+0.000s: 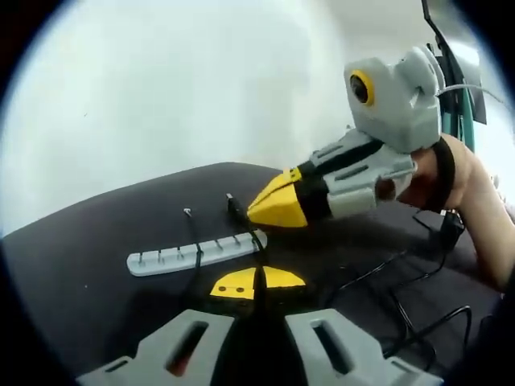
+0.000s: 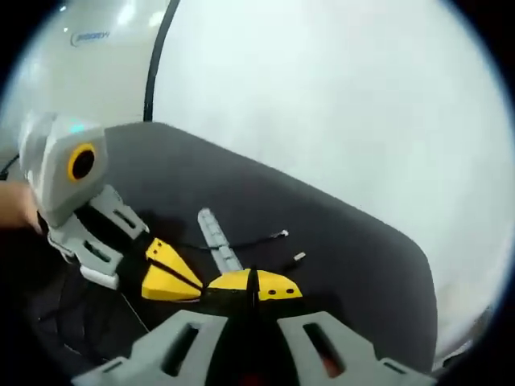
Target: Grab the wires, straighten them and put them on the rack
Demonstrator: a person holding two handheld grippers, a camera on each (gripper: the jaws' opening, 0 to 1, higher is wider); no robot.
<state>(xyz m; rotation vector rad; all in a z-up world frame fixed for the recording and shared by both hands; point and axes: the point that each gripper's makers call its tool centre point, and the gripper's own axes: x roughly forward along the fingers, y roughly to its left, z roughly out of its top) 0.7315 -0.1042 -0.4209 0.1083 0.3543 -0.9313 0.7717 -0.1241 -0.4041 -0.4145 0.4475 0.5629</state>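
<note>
Pinching a thin black wire (image 1: 195,256) between their yellow tips, the left tongs (image 1: 257,285) sit low over the dark bench (image 1: 80,265), jaws pressed together with the wire running out from the seam toward the rack (image 1: 197,252). In the left gripper view the pale grey rack lies flat on the bench just beyond the tips, a long strip with a row of short pegs; the black wire crosses it near its middle and ends in a small light plug (image 1: 187,212) on the far side. A second wire (image 1: 235,207) with a dark plug lies by the rack's right end, right at the nose of the right tongs (image 1: 256,211), which enter from the right with a hand (image 1: 451,173) behind them. Those tips look closed to a point, and I cannot tell whether the second wire is caught in them. More black wires (image 1: 402,297) loop loosely over the bench on the right. In the right gripper view the right tongs (image 2: 256,286) also show their yellow tips shut together, with a dark strand at the seam. The rack (image 2: 217,241) lies beyond them, running away from the camera, with two wires (image 2: 257,241) draped across it and ending in small light plugs on its right side. The left tongs (image 2: 170,277) come in from the left, tips closed, close beside the right ones. A white wall (image 2: 338,104) rises behind the bench.
</note>
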